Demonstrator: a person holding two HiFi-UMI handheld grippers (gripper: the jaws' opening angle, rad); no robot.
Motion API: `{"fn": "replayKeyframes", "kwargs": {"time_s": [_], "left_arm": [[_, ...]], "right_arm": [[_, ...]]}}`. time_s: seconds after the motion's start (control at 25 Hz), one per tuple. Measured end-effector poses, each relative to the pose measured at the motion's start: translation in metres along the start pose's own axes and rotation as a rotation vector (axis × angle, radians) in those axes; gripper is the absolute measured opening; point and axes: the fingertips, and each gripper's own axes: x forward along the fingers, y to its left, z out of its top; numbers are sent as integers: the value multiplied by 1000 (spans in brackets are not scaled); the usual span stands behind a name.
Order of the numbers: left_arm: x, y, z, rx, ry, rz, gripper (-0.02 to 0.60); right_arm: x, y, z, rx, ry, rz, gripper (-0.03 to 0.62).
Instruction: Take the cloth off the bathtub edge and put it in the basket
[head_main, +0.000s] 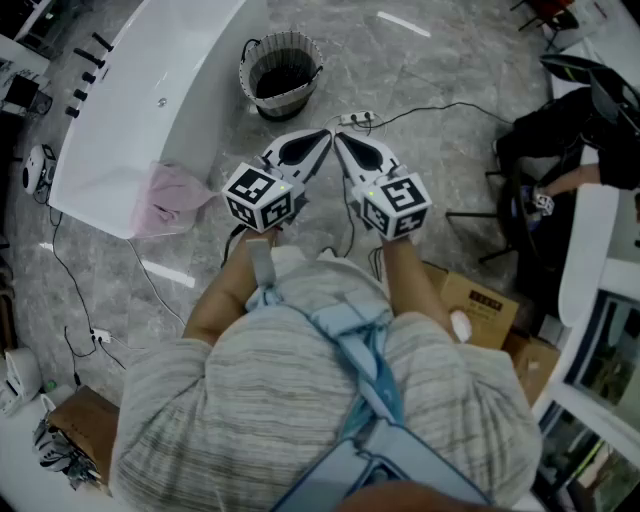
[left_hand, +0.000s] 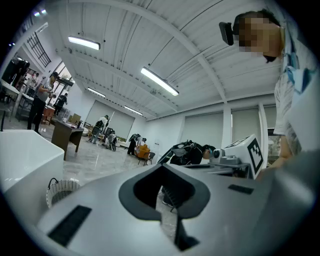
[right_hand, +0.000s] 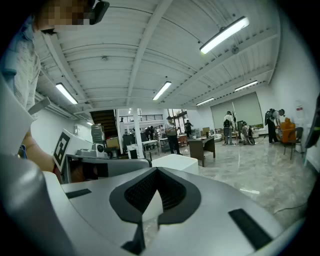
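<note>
Both pairs of jaws closed and empty, left gripper (head_main: 320, 138) and right gripper (head_main: 341, 141) point toward the basket (head_main: 282, 70). The pink cloth (head_main: 170, 197) drapes the bathtub's (head_main: 130, 115) near corner, off left (nearer the left gripper).

You had the pink cloth (head_main: 172, 196) crumpled over the edge at the near end of the white bathtub (head_main: 130, 100), with part of it hanging down the tub's outer wall. Your basket (head_main: 281, 72), round, woven and pale with a dark inside, stood upright on the floor just beside the bathtub's long side, well apart from the cloth.
</note>
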Motion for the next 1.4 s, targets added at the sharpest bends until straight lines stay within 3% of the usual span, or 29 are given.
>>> {"fn": "replayKeyframes", "kwargs": {"time_s": [0.4,0.64,1.4], "left_arm": [[-2,-4,0,-3,8,-13,3],[-4,-7,-7,-13,10,-6,3],[13,-16,-18,-44,27,-5,3]], "right_arm": [[0,3,2,-8,4,3,3],[-7,9,-3,26,-6,58,3],[-19,-7,-12,-2,2,12,4]]}}
